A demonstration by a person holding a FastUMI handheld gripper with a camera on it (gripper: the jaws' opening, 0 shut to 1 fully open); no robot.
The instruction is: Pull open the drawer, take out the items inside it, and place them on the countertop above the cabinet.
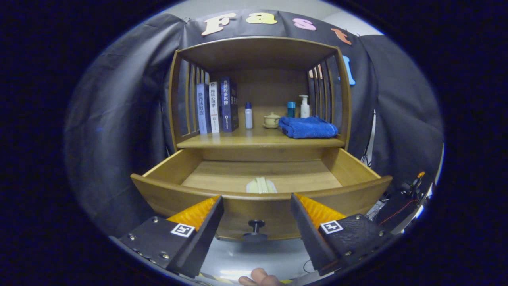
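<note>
Tool [256,200] released, fingers apart before the drawer [262,198] — pulled wide, baring the pale item [261,186] inside, ready for lifting out.

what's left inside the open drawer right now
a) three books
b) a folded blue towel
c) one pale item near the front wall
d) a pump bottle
c: the drawer is pulled out, and a single pale item lies on its floor near the front wall, just ahead of the open gripper.
</note>
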